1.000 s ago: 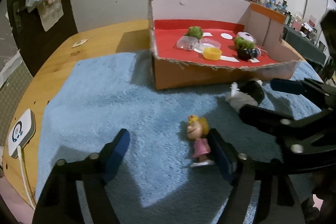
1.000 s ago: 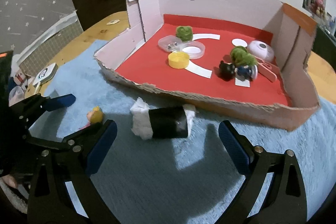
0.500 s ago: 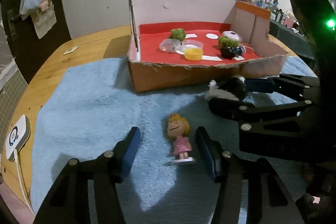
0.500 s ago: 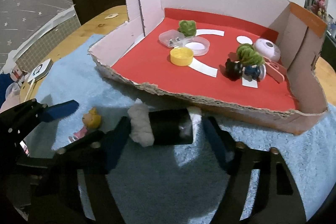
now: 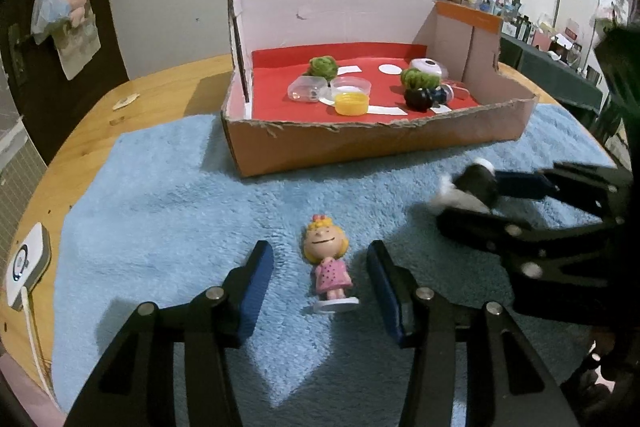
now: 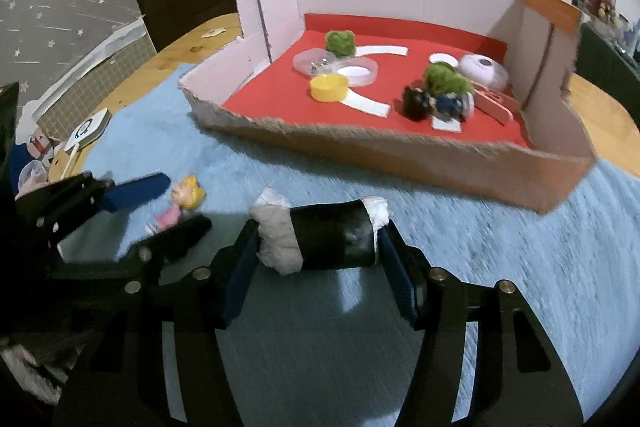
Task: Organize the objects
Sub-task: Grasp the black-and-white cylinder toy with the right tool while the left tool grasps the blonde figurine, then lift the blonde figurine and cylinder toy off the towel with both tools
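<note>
A small blonde girl figurine in a pink dress stands on the blue towel, between the fingers of my left gripper, which is open with gaps on both sides. A black-and-white plush roll lies between the fingers of my right gripper, which is shut on its ends. The roll and right gripper also show in the left wrist view; the figurine shows in the right wrist view.
A cardboard box with a red floor stands behind on the towel. It holds green pompoms, a yellow cap, clear lids and dark toys. A white device with a cable lies at the table's left edge.
My left gripper has narrowed around the figurine and centred on it. My right gripper has closed onto the plush roll, which now sits between its pads.
</note>
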Tool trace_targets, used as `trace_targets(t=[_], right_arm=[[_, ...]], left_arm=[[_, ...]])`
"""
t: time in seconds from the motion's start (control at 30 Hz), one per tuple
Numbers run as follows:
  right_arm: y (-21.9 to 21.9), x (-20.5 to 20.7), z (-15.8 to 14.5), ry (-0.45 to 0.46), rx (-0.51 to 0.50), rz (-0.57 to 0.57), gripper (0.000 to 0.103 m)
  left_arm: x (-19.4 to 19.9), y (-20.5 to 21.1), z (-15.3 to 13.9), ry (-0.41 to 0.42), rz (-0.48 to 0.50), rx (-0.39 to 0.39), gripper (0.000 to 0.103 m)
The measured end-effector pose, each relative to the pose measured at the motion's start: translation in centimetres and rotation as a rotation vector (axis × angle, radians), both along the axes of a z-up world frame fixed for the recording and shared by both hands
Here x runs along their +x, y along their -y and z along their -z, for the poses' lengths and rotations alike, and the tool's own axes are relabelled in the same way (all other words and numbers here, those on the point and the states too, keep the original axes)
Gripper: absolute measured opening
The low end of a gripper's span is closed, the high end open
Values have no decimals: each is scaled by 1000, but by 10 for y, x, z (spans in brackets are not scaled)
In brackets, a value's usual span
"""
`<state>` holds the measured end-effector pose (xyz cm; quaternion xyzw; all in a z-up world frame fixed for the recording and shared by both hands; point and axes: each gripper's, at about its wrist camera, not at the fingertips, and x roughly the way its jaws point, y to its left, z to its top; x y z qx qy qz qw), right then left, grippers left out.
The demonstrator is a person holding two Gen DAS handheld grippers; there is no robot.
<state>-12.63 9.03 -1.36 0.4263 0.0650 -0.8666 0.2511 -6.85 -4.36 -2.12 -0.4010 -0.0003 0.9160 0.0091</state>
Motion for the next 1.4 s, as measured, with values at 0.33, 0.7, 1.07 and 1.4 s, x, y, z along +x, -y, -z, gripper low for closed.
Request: trace_targets(t=[0.33, 0.7, 1.07, 1.4], right_arm=[[-26, 18, 3, -15, -15, 55, 57], [-23, 29, 7, -89, 20, 62, 58], [-28, 33, 7, -110, -27, 80, 56], [-33, 35, 1, -109, -75, 85, 55]], left_arm=[[4, 1, 0, -13, 2, 9, 32], [7, 1, 2, -25, -4, 22, 31], [9, -2, 1, -35, -11, 0, 25], [9, -1, -2, -37, -15, 11, 21]])
